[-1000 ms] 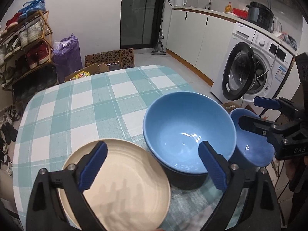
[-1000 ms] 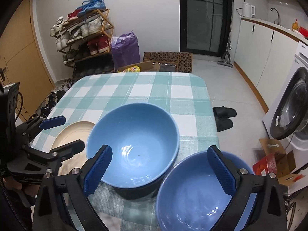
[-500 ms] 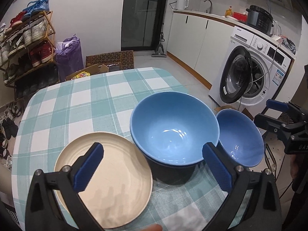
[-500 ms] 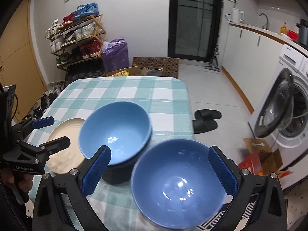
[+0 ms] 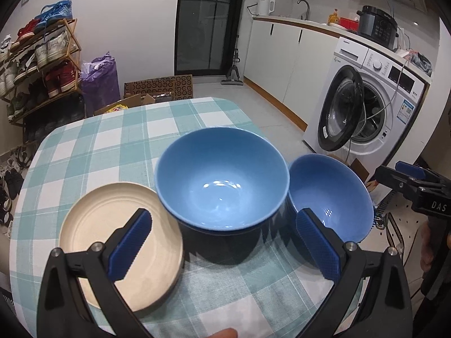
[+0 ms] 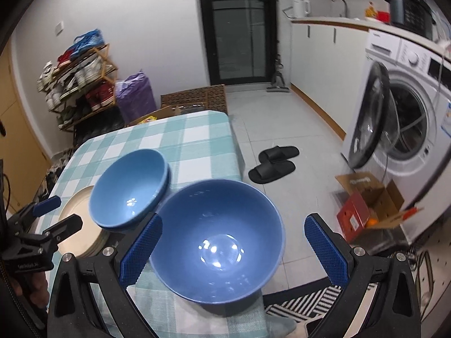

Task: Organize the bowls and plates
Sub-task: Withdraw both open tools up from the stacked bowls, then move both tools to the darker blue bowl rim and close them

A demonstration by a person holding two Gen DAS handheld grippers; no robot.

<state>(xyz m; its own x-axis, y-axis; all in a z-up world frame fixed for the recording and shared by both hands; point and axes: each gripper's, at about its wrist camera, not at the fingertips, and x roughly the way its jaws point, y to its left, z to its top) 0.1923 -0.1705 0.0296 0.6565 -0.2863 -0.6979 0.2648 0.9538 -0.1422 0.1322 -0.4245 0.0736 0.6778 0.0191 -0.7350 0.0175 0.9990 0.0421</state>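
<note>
A cream plate (image 5: 112, 236) lies on the checked tablecloth (image 5: 112, 146) at the near left. To its right, touching it, a large blue bowl (image 5: 222, 180) sits nested in a dark bowl. A second blue bowl (image 5: 329, 197) stands at the table's right edge. My left gripper (image 5: 224, 242) is open, low over the near edge, with nothing between its fingers. My right gripper (image 6: 231, 250) is open, and its fingers flank the second blue bowl (image 6: 220, 242) without touching it. In the right wrist view the nested bowls (image 6: 129, 188) and the plate (image 6: 76, 225) lie to the left.
A washing machine (image 5: 366, 104) with its door open stands to the right. On the floor are an open cardboard box (image 6: 366, 205) and black slippers (image 6: 273, 163). A shoe rack (image 5: 36, 64) and a purple bag (image 5: 98, 81) stand beyond the table.
Both grippers have drawn back and up from the dishes, so the plate and both bowls now show whole. The right wrist view has swung rightward. The dishes have stayed put.
</note>
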